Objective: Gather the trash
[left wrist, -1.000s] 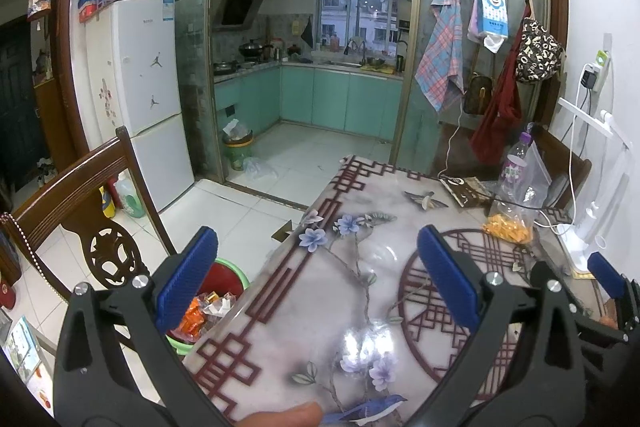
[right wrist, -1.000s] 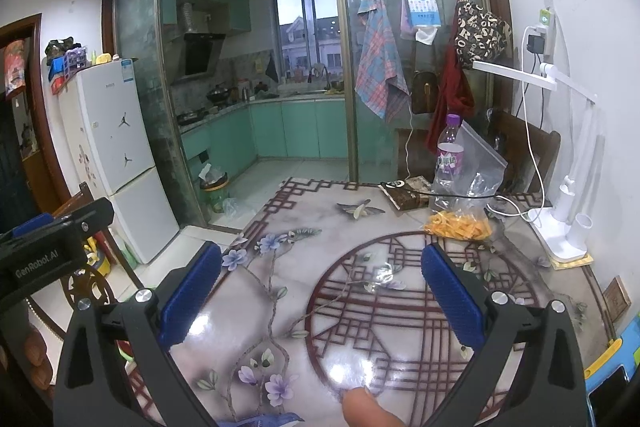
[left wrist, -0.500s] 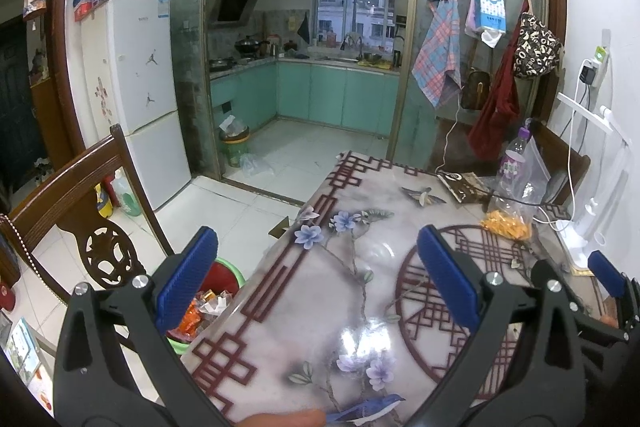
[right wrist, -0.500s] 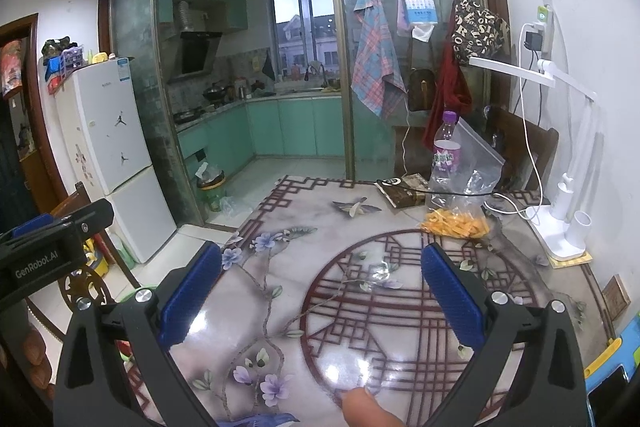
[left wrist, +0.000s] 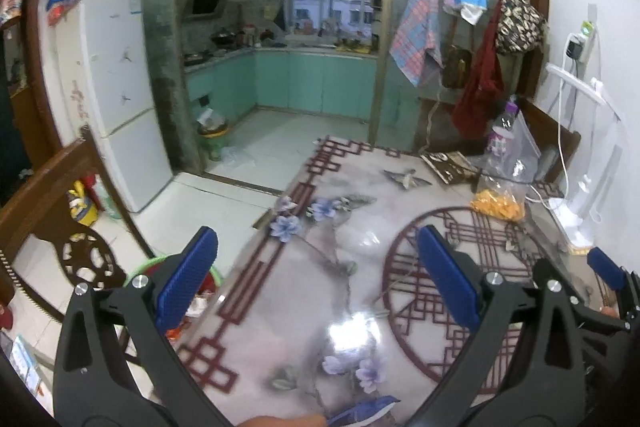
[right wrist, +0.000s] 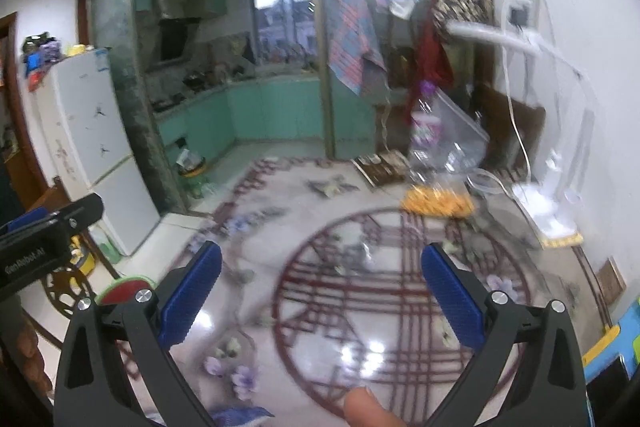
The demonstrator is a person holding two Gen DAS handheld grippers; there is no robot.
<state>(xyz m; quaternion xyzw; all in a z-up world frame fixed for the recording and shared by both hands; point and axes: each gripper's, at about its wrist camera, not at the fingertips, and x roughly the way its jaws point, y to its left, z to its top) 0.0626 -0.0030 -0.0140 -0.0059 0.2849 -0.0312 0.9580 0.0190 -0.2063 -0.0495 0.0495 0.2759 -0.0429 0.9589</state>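
Both tongs, left (left wrist: 316,275) and right (right wrist: 320,287), gape wide, holding nothing. I might knock the bottle (right wrist: 426,131) reaching far for trash.

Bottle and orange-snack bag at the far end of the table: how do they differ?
The bottle stands upright and rigid with a purple label and cap; the bag is soft, clear plastic slumped on the table. The bottle's contents cannot be made out; the bag holds orange pieces pooled at its bottom. Both sit close together near the white lamp base, far from both open grippers.
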